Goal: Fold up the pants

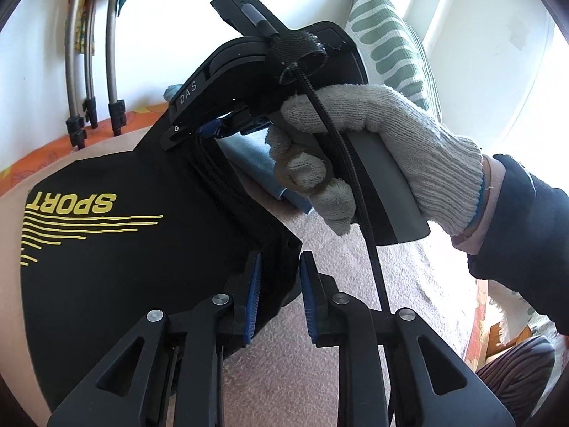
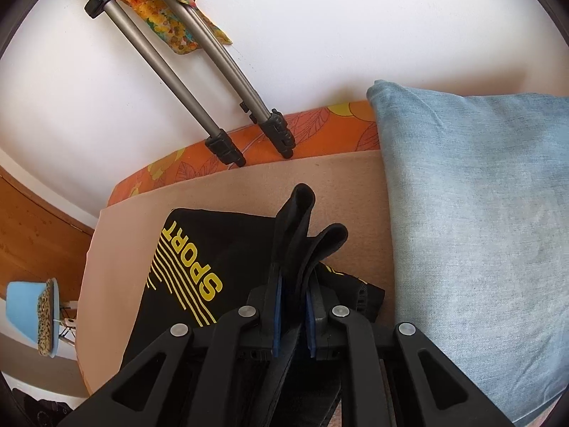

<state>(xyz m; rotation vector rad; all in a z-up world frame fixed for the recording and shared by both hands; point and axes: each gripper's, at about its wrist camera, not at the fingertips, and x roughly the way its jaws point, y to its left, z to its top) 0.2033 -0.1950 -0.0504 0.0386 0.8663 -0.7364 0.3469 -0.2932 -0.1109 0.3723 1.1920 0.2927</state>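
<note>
Black pants (image 1: 117, 259) with a yellow "SPORT" print lie on a beige blanket (image 1: 320, 373); they also show in the right wrist view (image 2: 213, 249). My left gripper (image 1: 279, 270) is open, its jaws standing on either side of a corner of the black fabric. My right gripper (image 2: 293, 284) is shut on a bunched edge of the pants, which sticks up between its blue pads (image 2: 276, 306). In the left wrist view the right gripper (image 1: 199, 131), held by a gloved hand (image 1: 373, 142), lifts that edge above the rest of the pants.
A light blue cushion (image 2: 480, 231) lies right of the pants. A green-patterned pillow (image 1: 387, 35) leans at the back. Tripod legs (image 2: 220, 106) stand on the orange floral bedding (image 2: 320, 128) by the white wall. A wooden board (image 2: 32, 231) is at left.
</note>
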